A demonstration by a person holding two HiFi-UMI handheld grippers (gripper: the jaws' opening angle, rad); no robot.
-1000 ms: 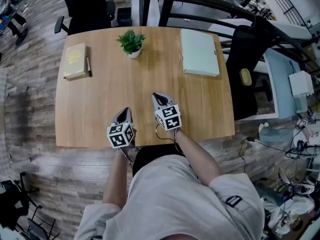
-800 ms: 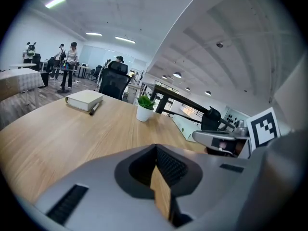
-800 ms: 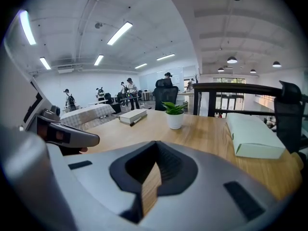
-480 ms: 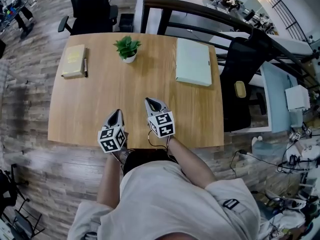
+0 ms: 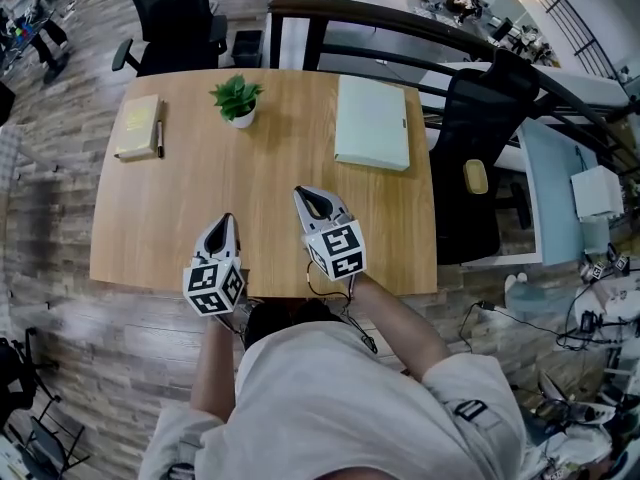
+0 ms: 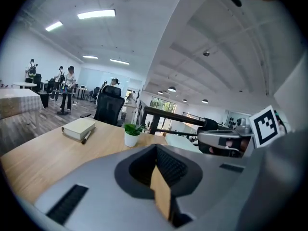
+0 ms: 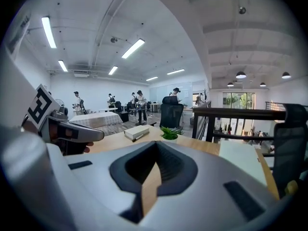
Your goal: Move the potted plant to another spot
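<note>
The potted plant, green leaves in a small white pot, stands at the far middle of the wooden table. It also shows in the left gripper view and the right gripper view, far ahead of both. My left gripper and right gripper hover side by side over the near part of the table, well short of the plant. Both point toward it. The left gripper has its jaws together with nothing in them. The right gripper is likewise shut and empty.
A tan book with a pen beside it lies at the far left. A pale green folder lies at the far right. Black office chairs stand behind and to the right of the table.
Both grippers have risen from near the table's front edge and look larger in the head view. The plant, book and folder stay where they were.
</note>
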